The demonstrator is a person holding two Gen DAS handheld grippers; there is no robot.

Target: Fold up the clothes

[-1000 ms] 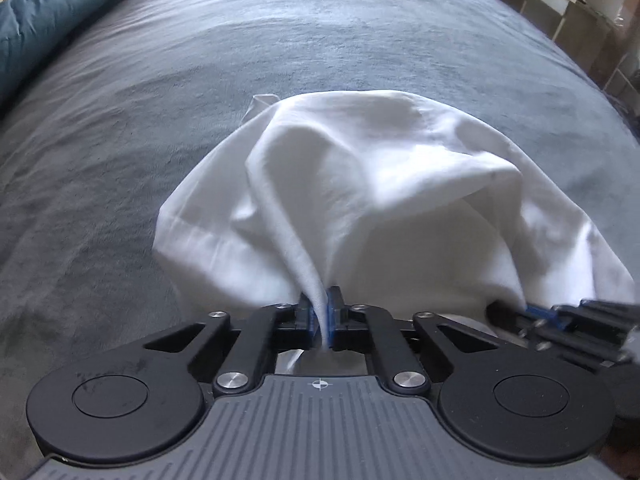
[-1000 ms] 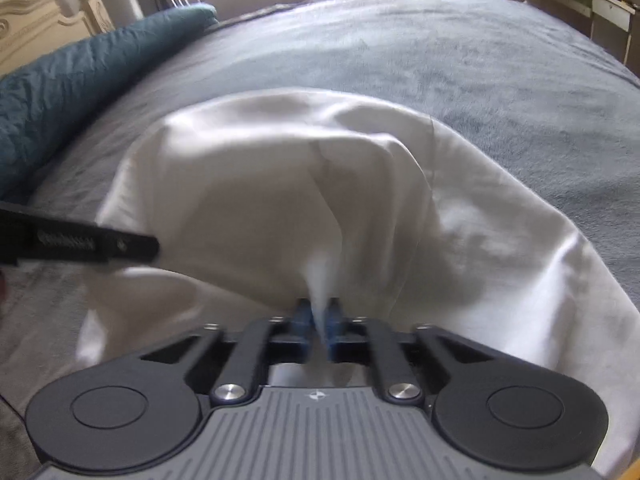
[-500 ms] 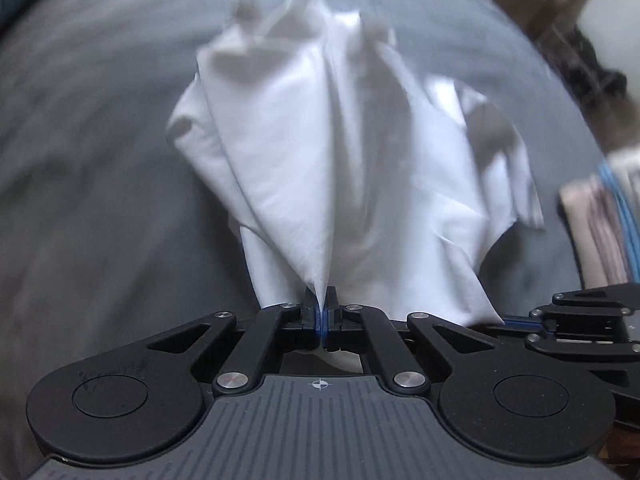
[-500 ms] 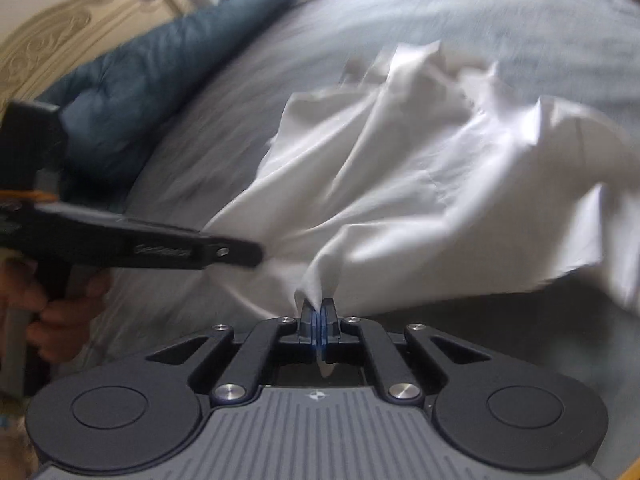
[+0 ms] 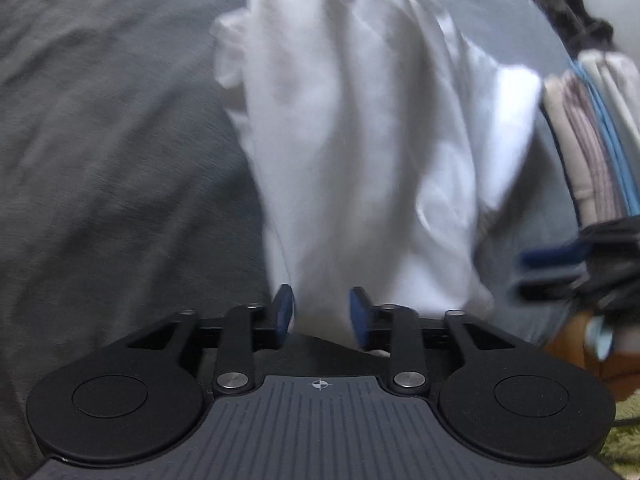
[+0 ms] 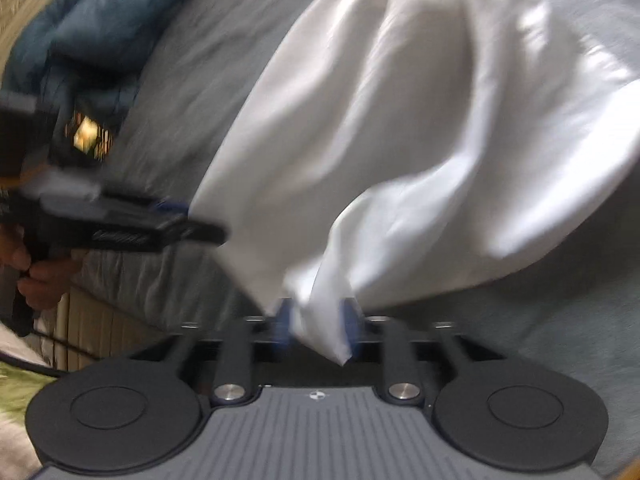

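Releasing now: both grippers' jaws are opening — left gripper point(image 5: 320, 312), right gripper point(image 6: 316, 326) — with the white cloth point(image 5: 360, 140) loose between them, bunched on the bed point(image 5: 100, 140). Not yet neatly folded — smoothing remains, I judge.

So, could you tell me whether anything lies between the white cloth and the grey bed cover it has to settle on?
Nothing visible does: the white cloth trails over bare bed cover. The folded pile sits off to the side.

Black left gripper point(image 5: 320, 314), seemingly blue pads point(image 5: 282, 312).
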